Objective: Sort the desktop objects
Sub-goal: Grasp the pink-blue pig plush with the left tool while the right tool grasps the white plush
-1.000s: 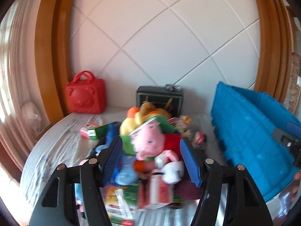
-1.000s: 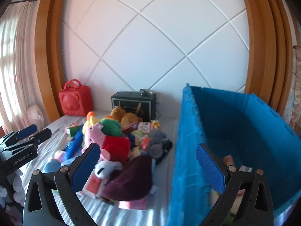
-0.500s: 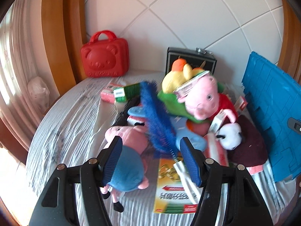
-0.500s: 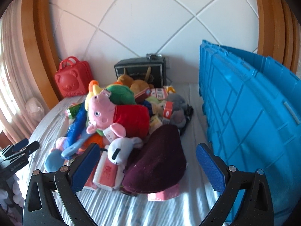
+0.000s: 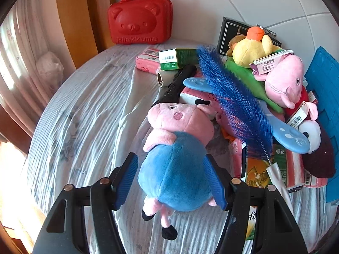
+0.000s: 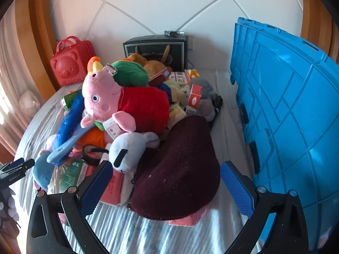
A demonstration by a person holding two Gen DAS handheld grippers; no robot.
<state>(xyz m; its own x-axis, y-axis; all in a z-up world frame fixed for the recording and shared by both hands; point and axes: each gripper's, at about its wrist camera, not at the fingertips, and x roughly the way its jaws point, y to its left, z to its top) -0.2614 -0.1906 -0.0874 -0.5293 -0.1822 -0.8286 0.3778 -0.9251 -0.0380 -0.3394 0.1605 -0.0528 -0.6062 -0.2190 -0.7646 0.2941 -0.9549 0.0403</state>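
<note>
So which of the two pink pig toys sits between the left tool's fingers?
The blue-bodied pig, lying on the bedsheet between the left gripper's fingers. The red-dressed pig lies farther off, atop the pile.

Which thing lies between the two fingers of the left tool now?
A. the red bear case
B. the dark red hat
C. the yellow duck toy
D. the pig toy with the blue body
D: in the left wrist view the blue body of the pig toy fills the gap of the left tool, while the red bear case stands far back by the wall and the yellow duck toy sits on the pile.
</note>
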